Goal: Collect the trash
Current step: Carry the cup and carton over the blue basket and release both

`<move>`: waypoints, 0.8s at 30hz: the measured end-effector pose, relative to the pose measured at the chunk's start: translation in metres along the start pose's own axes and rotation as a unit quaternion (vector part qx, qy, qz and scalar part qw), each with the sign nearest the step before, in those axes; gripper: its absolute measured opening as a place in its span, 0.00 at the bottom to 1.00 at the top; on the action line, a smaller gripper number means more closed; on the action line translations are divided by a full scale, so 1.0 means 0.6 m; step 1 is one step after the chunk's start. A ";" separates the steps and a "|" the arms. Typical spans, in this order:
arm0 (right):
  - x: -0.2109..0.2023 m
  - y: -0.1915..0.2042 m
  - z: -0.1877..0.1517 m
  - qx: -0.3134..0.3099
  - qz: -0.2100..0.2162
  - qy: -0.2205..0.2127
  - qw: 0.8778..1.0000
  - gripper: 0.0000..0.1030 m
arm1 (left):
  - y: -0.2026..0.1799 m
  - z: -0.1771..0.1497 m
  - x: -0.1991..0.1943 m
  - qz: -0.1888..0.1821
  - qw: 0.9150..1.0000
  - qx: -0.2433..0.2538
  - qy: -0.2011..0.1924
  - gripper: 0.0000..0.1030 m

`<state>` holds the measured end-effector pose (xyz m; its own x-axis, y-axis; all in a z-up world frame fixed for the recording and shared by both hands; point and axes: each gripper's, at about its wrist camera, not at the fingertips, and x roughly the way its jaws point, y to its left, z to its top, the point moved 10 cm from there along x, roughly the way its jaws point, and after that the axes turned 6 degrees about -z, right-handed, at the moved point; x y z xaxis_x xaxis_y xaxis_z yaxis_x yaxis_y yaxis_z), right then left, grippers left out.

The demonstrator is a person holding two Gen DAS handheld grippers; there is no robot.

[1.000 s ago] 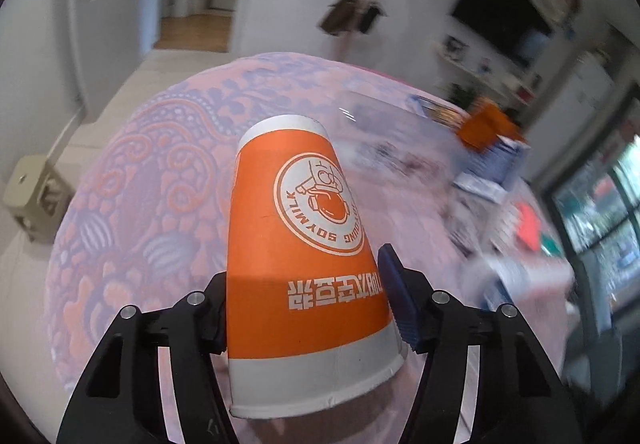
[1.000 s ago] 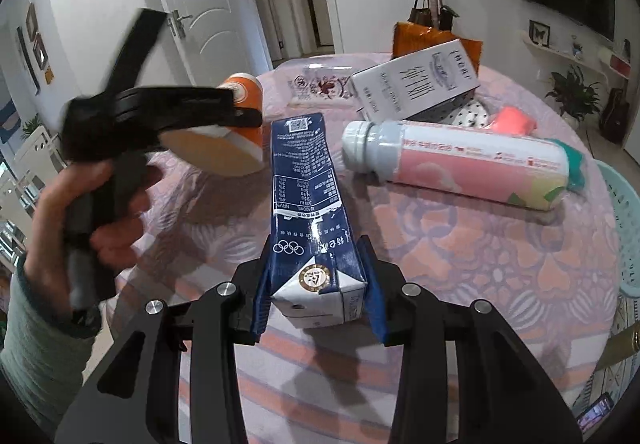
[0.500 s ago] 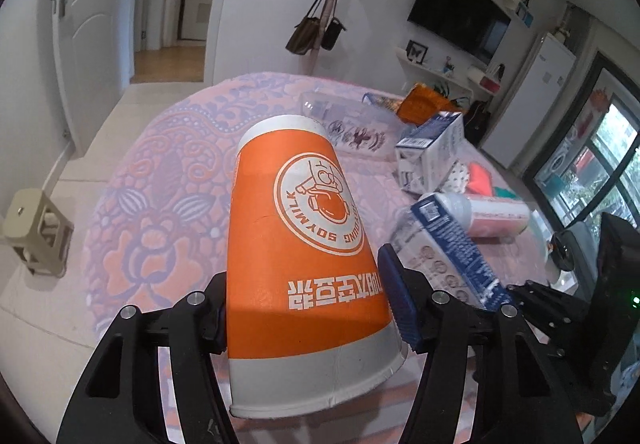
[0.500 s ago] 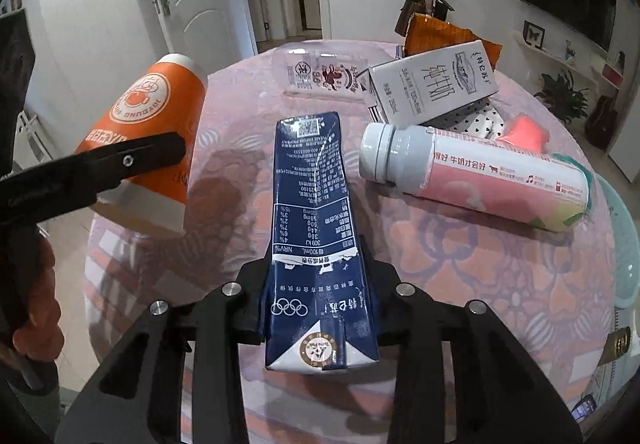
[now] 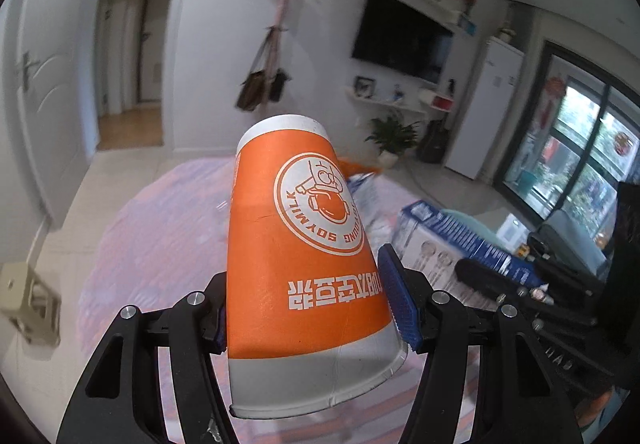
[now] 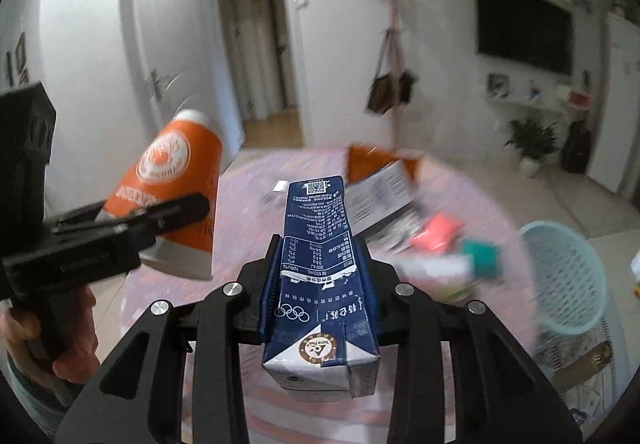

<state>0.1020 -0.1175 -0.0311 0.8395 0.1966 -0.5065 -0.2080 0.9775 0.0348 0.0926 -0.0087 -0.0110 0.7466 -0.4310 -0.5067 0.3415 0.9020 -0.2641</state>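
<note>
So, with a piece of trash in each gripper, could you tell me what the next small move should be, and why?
Probably carry the blue milk carton in the right gripper across to the pale blue basket at the table's right edge. Both grippers are full, the left gripper clamping the orange paper cup, and the basket appears nearer the right one.

Home living room (wall television (image 5: 402, 36), potted plant (image 5: 390, 136)).
</note>
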 end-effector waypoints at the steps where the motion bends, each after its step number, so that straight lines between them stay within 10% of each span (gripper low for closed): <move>1: -0.009 -0.019 0.010 0.005 -0.011 -0.011 1.000 0.31 | -0.018 0.008 0.009 -0.006 1.000 0.008 0.000 0.57; 14: -0.030 -0.403 0.034 0.133 -0.199 -0.042 0.970 0.30 | -0.337 0.081 0.210 -0.086 0.985 0.150 0.017 0.58; 24: 0.058 -0.629 -0.080 0.228 -0.283 0.028 0.931 0.31 | -0.448 0.015 0.464 -0.125 0.976 0.128 0.126 0.58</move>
<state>0.1859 -0.4832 -0.1031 0.7196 -0.3506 -0.5994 0.5046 0.8570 0.1045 0.2138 -0.3710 -0.0736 0.4685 -0.6023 -0.6463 0.6504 0.7302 -0.2090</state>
